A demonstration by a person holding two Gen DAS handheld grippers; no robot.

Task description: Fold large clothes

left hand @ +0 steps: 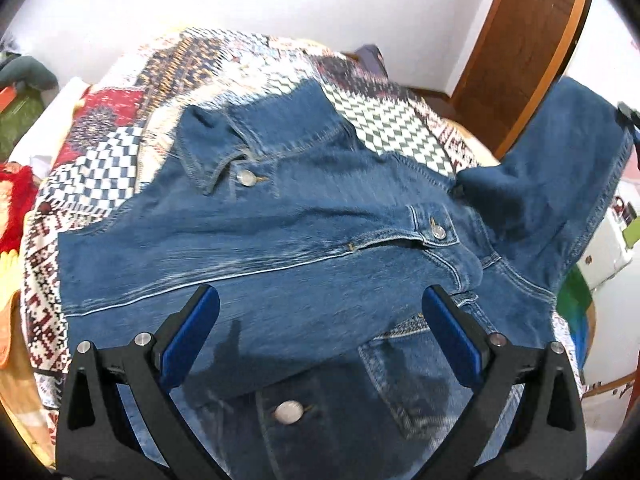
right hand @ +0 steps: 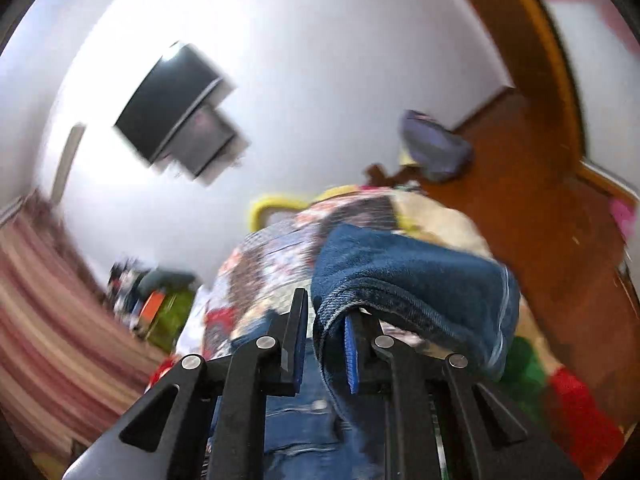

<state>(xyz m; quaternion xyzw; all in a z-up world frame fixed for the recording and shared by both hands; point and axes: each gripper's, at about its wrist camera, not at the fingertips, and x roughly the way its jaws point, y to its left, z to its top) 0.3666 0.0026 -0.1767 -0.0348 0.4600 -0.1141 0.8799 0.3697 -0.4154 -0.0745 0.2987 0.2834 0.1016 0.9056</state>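
White walls and a brown wooden door [left hand: 520, 40] back a bed [left hand: 120, 152] under a patterned quilt. Left tongs [left hand: 320, 308] hang spread wide over the denim jacket [left hand: 280, 232], nothing between the blue pads [left hand: 192, 340]. Right tongs [right hand: 326, 320] are pinched narrow on a sleeve [right hand: 408, 276], which drapes over the right-hand finger. In the left view that sleeve [left hand: 560, 168] lifts off the jacket toward the door side. The jacket lies front up across the quilt, collar [left hand: 212, 148] at the far end. A dark screen [right hand: 168, 100] hangs on the wall; clutter [right hand: 160, 300] sits beside the bed.
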